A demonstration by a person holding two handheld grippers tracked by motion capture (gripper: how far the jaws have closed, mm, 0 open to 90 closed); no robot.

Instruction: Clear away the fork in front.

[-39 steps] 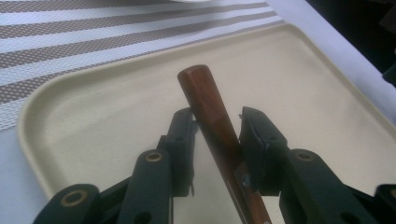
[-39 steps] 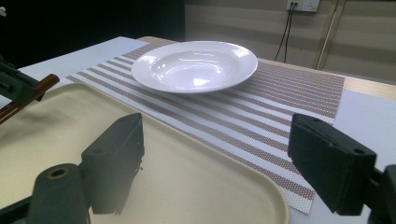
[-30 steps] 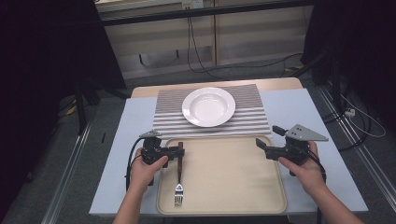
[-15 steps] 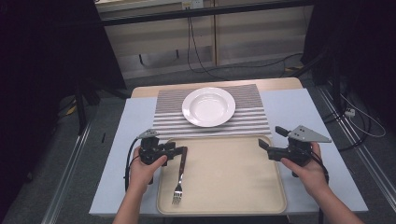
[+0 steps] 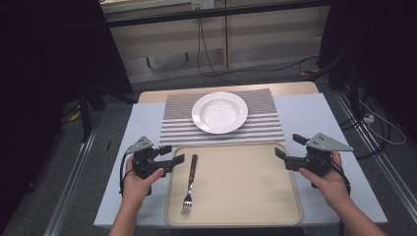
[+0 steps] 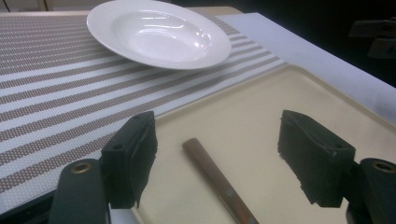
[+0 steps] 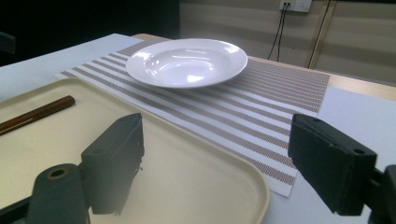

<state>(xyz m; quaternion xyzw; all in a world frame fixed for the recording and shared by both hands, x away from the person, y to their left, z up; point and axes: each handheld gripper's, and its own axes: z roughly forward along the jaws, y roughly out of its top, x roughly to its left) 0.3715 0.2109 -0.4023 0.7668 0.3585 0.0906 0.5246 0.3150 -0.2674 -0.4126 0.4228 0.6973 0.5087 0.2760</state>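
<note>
High view: my left hand-held gripper (image 5: 173, 154) sits at the left edge of the beige tray (image 5: 246, 196), jaws spread, empty. The fork (image 5: 189, 185) lies on the tray just beside it, brown handle toward the mat, tines toward me. My right hand-held gripper (image 5: 286, 150) sits at the tray's right edge, also spread and empty. Beyond the tray, a white plate (image 5: 219, 112) rests on a striped placemat (image 5: 172, 128); the table (image 5: 305, 113) is covered pale blue.

Left gripper view: fork handle (image 6: 215, 179) lies between my spread jaws, untouched. Plate (image 6: 159, 32) ahead on the mat (image 6: 46, 93).

Right gripper view: jaws apart over the tray rim (image 7: 252, 191); the fork handle (image 7: 35, 114) far left, plate (image 7: 187, 60) ahead.
</note>
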